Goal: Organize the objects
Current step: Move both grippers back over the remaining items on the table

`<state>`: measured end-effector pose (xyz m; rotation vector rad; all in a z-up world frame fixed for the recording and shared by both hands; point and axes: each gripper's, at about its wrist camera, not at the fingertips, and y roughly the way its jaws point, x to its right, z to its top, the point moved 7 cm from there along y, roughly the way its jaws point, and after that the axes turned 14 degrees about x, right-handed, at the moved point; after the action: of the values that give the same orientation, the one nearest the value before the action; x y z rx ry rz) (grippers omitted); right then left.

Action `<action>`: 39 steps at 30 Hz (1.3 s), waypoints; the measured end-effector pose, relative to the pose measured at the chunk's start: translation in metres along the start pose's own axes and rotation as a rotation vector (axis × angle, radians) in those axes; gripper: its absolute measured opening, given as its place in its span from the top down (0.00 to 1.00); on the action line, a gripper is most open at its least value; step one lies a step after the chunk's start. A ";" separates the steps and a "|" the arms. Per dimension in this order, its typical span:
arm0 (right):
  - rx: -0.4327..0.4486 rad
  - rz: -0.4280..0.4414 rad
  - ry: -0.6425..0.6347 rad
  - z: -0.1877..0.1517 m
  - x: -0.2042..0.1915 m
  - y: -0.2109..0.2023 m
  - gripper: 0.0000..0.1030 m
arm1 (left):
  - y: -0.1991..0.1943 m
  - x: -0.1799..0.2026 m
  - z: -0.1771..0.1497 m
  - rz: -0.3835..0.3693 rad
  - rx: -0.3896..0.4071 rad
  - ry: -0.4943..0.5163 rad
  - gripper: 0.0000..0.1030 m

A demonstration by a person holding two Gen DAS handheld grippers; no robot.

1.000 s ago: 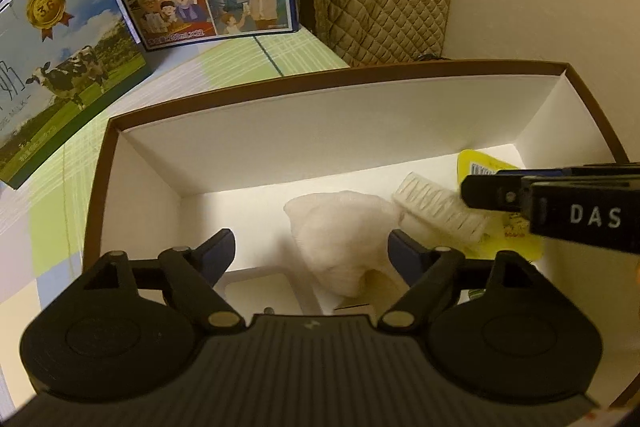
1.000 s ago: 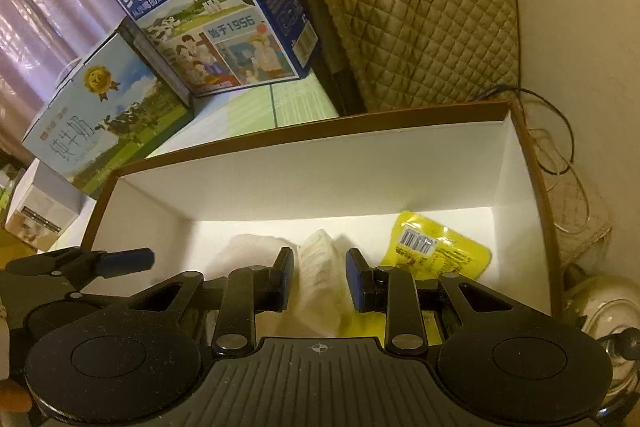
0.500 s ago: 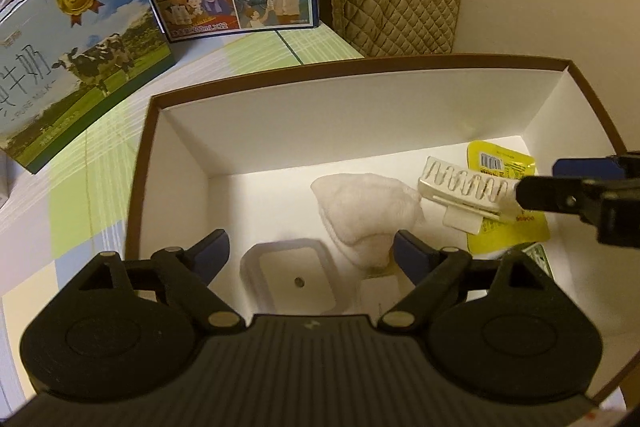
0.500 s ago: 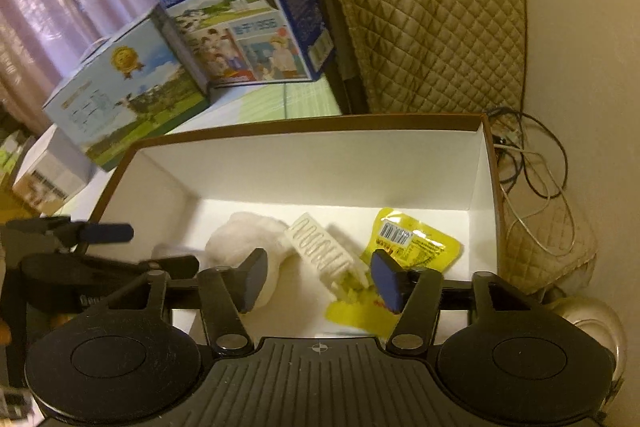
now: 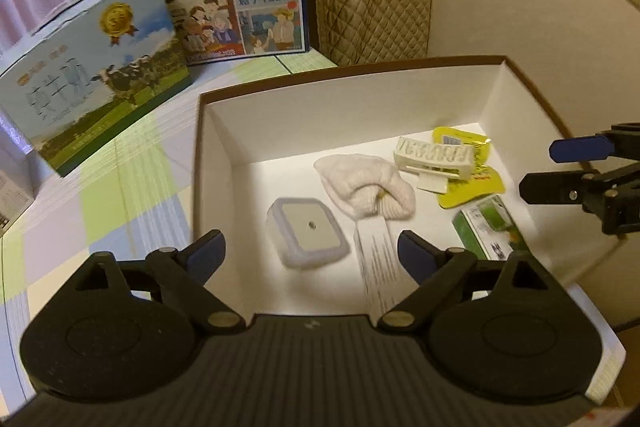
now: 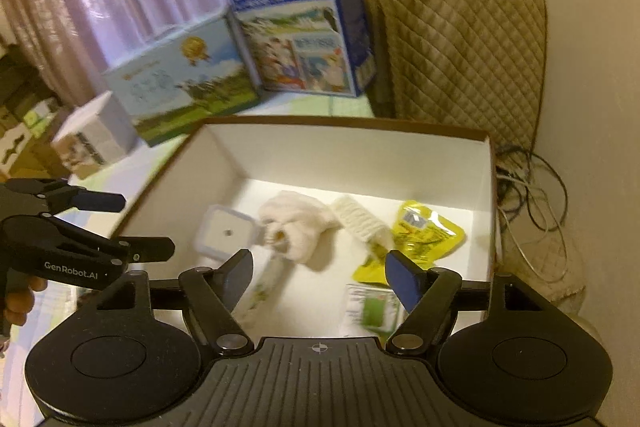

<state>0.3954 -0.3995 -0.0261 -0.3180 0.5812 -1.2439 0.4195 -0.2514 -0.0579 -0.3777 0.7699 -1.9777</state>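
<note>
Checked table [image 5: 132, 211], milk cartons [image 5: 92, 75] at far edge. Box [image 5: 352, 107] holds cloth [image 5: 364, 187], white clip [image 5: 434, 157], yellow packet [image 5: 468, 187], square case [image 5: 308, 233]: seemingly packed. Left gripper [image 5: 310, 253], right gripper [image 6: 320, 277]: jaws spread, empty.

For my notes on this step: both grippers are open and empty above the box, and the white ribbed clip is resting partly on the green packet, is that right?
Not quite. In the left wrist view the white ribbed clip rests partly on the yellow packet, not the green packet. The left gripper and right gripper are indeed open and empty above the box.
</note>
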 end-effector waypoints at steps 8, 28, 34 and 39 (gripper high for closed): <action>0.071 0.089 -0.027 -0.004 -0.046 -0.049 0.30 | -0.082 -0.019 -0.017 0.005 0.076 -0.024 0.10; 0.078 0.193 -0.002 -0.058 -0.158 -0.082 0.29 | -0.206 -0.056 -0.114 0.152 0.123 -0.128 0.07; 0.039 0.197 -0.010 -0.081 -0.184 -0.065 0.29 | -0.215 -0.074 -0.140 0.225 0.107 -0.143 0.07; -0.001 0.209 -0.057 -0.103 -0.206 -0.047 0.29 | -0.218 -0.098 -0.158 0.282 0.088 -0.179 0.07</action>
<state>0.2569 -0.2097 -0.0361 -0.2855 0.5515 -1.0300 0.2374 -0.0325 -0.0298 -0.3670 0.5849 -1.6821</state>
